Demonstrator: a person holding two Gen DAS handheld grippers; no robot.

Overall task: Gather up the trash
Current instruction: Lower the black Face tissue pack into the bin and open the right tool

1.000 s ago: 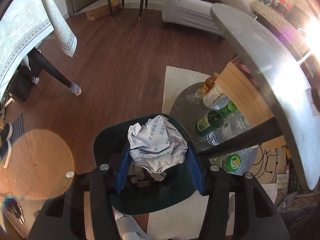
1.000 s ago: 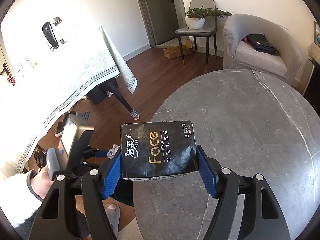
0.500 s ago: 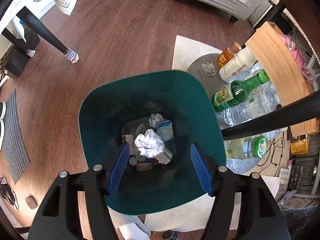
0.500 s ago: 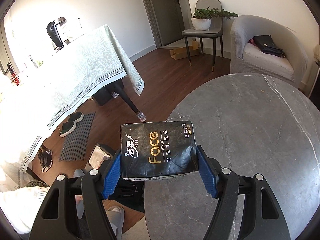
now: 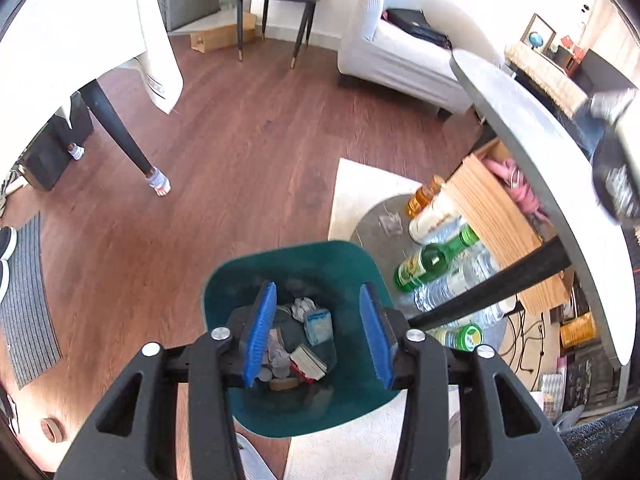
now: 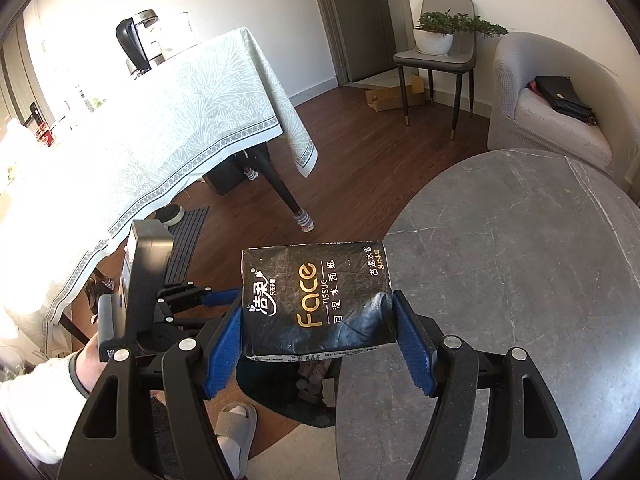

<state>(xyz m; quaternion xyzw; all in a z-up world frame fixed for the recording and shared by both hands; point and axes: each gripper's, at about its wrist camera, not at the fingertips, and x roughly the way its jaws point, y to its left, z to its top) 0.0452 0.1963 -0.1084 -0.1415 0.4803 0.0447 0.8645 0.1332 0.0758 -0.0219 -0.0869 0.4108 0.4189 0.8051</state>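
Floorboards (image 5: 240,152) in dark reddish wood take up most of the left wrist view, with a pale rug (image 5: 360,188) on the right side of them. Big dining table with a patterned white cloth (image 6: 160,120) fills the left of the right wrist view, and a grey armchair (image 6: 560,120) with a black bag on it sits far right, next to a chair (image 6: 436,56) carrying a potted plant. Round grey marble worktop (image 6: 520,260) is on the near right, pretty much bare on top.

Teal trash bin (image 5: 352,264) stands on the floor just beside the worktop's leg, and it's already got stuff in the bottom: crumpled paper (image 5: 303,306), a small pale-blue packet and some other bits I can't make out. A bunch of bottles (image 5: 432,264), green glass and clear plastic, lie on a low shelf under the worktop, right of the bin.

Left tool (image 5: 318,336) hangs over the bin mouth, pointing down into it, fingers closing with nothing between them. Right tool (image 6: 318,344) is clamped on a black tissue pack (image 6: 316,304) with gold "Face" lettering, held up in the air over the worktop's near left edge, with the bin partly showing below it. A hand in a white sleeve (image 6: 86,364) grips the left tool's handle at the near left.
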